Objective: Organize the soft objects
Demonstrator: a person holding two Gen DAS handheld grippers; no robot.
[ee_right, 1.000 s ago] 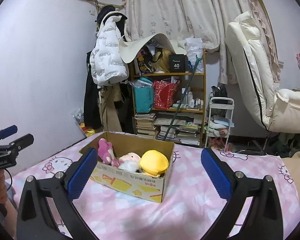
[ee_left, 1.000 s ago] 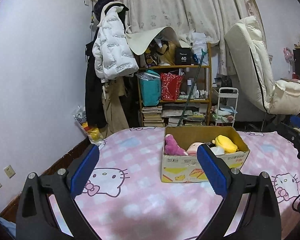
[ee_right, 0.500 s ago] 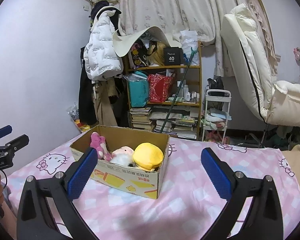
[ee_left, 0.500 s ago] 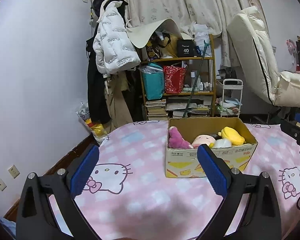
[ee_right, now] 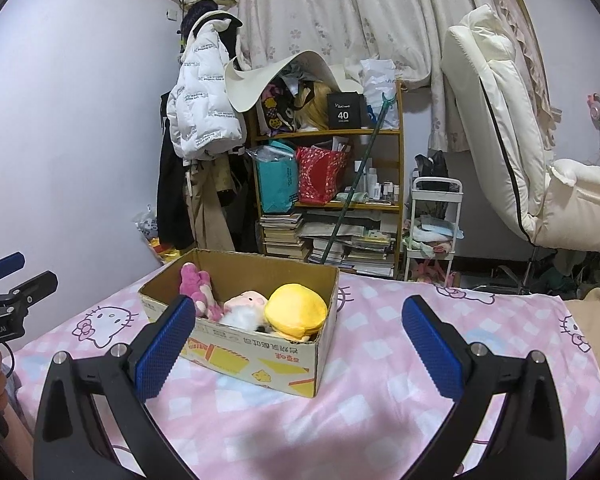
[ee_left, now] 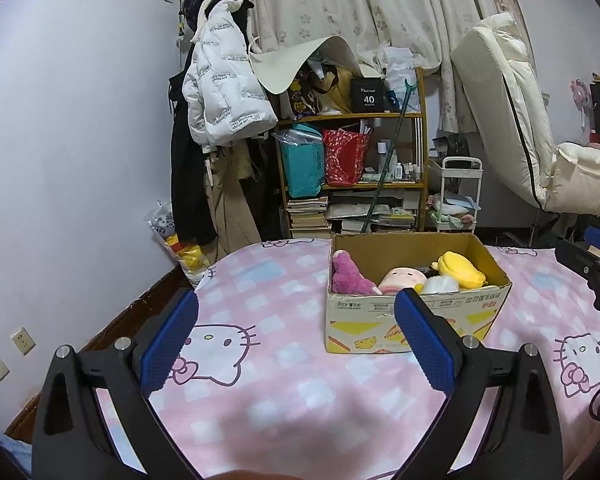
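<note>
A cardboard box [ee_left: 416,320] [ee_right: 260,356] stands on the pink Hello Kitty bedspread [ee_left: 268,360]. It holds a purple plush [ee_left: 348,276] [ee_right: 198,288], a pink-faced doll [ee_left: 404,278] [ee_right: 246,300], a white fluffy toy [ee_left: 440,284] and a yellow plush [ee_left: 460,268] [ee_right: 296,308]. My left gripper [ee_left: 296,340] is open and empty, near the box's left front. My right gripper [ee_right: 296,350] is open and empty, in front of the box's right side. Each gripper shows at the other view's edge.
A cluttered wooden shelf [ee_left: 352,176] with bags and books stands beyond the bed's far edge. Coats [ee_left: 220,92] hang on the wall to its left. A white trolley [ee_left: 458,196] and a cream recliner [ee_left: 512,120] stand at the right.
Both grippers have pulled back and tilted slightly; the box sits a little lower in both views. Jaws stay open. The toys have not moved.
</note>
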